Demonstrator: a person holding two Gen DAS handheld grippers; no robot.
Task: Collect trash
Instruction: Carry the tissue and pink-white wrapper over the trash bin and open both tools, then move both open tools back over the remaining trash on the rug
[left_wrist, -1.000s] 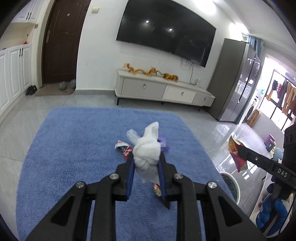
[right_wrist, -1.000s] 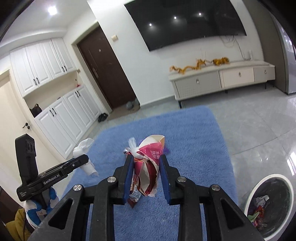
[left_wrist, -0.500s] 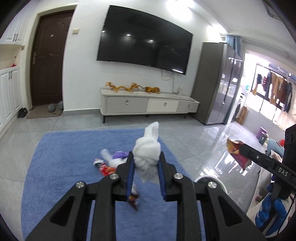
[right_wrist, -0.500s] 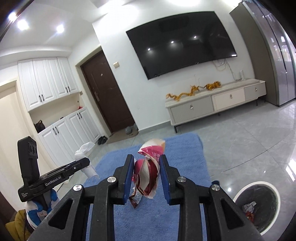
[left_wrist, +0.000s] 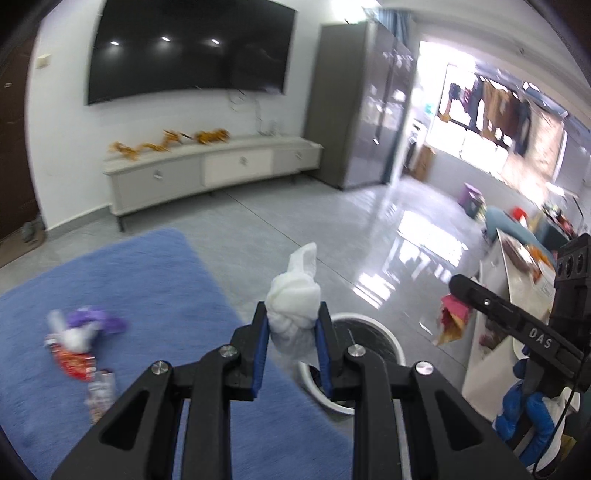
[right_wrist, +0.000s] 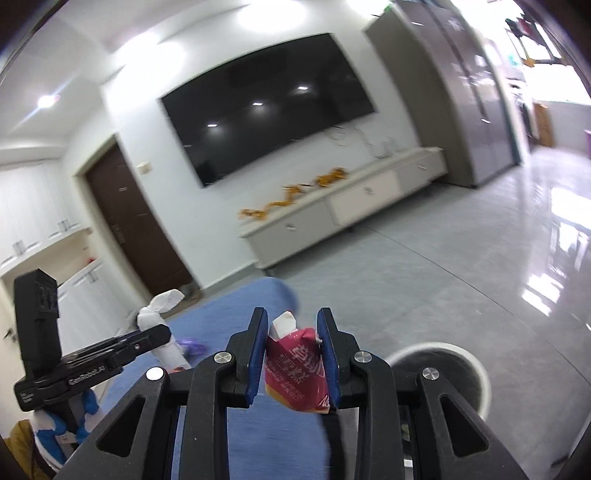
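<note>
My left gripper (left_wrist: 291, 332) is shut on a knotted white tissue wad (left_wrist: 293, 306) and holds it in the air just above the near rim of a white trash bin (left_wrist: 373, 325). My right gripper (right_wrist: 293, 354) is shut on a red snack wrapper (right_wrist: 295, 373), with the bin (right_wrist: 443, 363) below and to its right. The right gripper with the wrapper (left_wrist: 452, 321) shows at the right of the left wrist view. The left gripper with the tissue (right_wrist: 159, 314) shows at the left of the right wrist view.
More trash lies on the blue rug (left_wrist: 129, 295): a purple and white wad (left_wrist: 85, 326), a red wrapper (left_wrist: 74, 363) and a small packet (left_wrist: 99, 395). A low TV cabinet (left_wrist: 210, 173) stands by the far wall. A white counter (left_wrist: 495, 321) stands right of the bin.
Both grippers have swung right, away from the rug and toward the bin, each still holding its trash. The bin now sits directly beneath the fingers in both views.
</note>
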